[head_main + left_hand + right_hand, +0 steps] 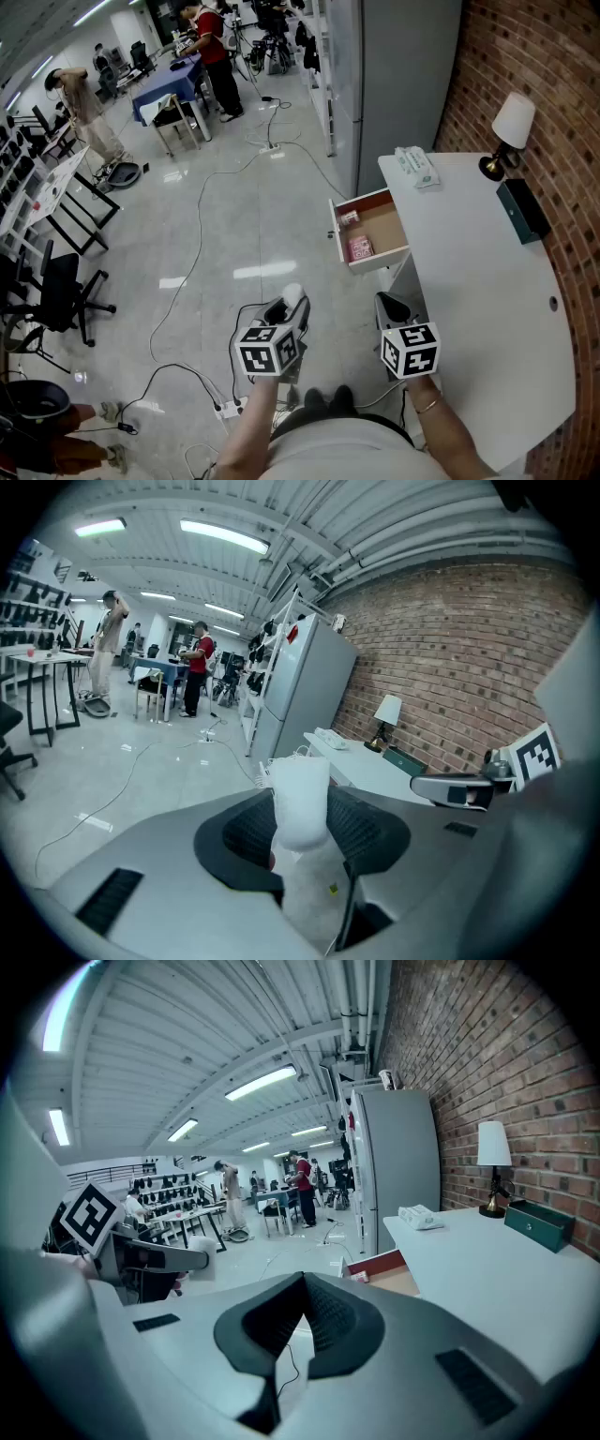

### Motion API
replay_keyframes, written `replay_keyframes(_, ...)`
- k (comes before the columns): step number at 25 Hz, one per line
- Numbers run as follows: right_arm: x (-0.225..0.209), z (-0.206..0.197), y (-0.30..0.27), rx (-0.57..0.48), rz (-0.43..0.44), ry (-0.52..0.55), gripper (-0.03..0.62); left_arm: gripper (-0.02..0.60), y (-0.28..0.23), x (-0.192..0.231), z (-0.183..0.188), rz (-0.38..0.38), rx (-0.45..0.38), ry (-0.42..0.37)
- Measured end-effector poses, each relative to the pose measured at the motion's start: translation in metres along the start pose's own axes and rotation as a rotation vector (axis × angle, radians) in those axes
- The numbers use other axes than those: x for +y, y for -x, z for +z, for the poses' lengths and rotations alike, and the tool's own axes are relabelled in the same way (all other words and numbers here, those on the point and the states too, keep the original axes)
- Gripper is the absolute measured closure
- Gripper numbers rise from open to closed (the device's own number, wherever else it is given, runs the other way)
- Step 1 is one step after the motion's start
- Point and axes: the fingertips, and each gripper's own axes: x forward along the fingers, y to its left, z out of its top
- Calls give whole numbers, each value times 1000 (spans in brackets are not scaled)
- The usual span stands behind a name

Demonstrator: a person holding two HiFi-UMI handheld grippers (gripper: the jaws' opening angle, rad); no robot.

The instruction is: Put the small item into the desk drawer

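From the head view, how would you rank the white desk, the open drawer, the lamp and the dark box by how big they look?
1. White curved desk top, by far the largest.
2. Open wooden drawer.
3. White-shaded table lamp and dark green rectangular box look about alike, so I leave them unranked.

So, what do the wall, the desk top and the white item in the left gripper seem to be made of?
Wall: red brick, rough, with mortar lines showing between the bricks.
Desk top: smooth matt white board, probably laminate, judging by the plain, even surface.
White item: looks soft, perhaps foam or a frosted plastic pouch, given its rounded, slightly translucent edges. I cannot tell more.
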Motion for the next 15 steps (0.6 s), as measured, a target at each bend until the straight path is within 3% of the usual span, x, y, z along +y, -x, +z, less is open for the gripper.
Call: replay_keyframes(15, -6, -9, 16, -6, 25, -30, 586, 397, 7, -18, -12, 25, -13, 8)
